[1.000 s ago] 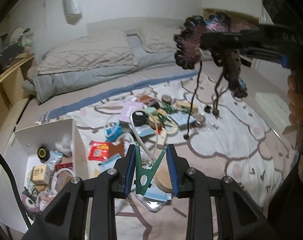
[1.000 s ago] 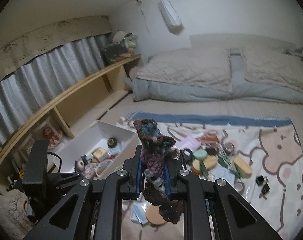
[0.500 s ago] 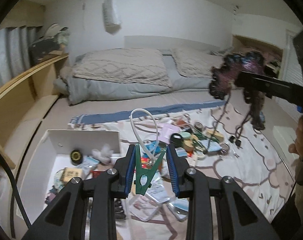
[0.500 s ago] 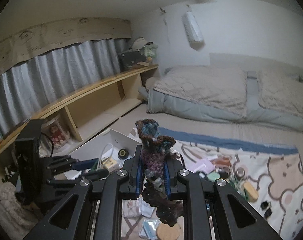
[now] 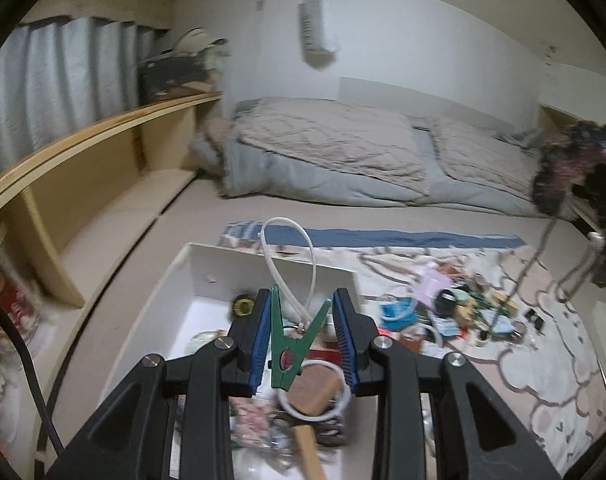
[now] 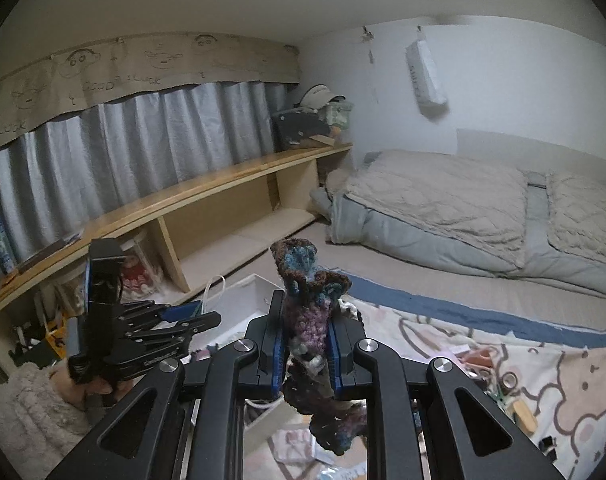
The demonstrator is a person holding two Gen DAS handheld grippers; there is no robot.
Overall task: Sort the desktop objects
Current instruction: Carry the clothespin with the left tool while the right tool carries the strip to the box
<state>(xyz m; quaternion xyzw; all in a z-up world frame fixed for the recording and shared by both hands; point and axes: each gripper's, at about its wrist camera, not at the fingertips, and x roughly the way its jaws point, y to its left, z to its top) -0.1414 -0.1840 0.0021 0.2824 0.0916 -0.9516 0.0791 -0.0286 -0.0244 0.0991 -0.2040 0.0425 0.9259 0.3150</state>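
At lower centre, the left gripper [image 5: 302, 330] had its jaws clenched on a green clothespin [image 5: 293, 342] above the white box [image 5: 207, 280]; the right gripper [image 6: 303, 344] grasped a crocheted piece [image 6: 307, 312].

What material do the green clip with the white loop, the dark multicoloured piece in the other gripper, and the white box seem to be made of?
Green clothespin-shaped clip: probably plastic, smooth and uniform in colour. Its white loop: likely a plastic or rubber cord, since it holds a springy arch. Dark purple-blue piece: crocheted yarn, with bumpy, matte stitches. White open box: thin flat matte walls, perhaps cardboard or painted board; I cannot tell which.
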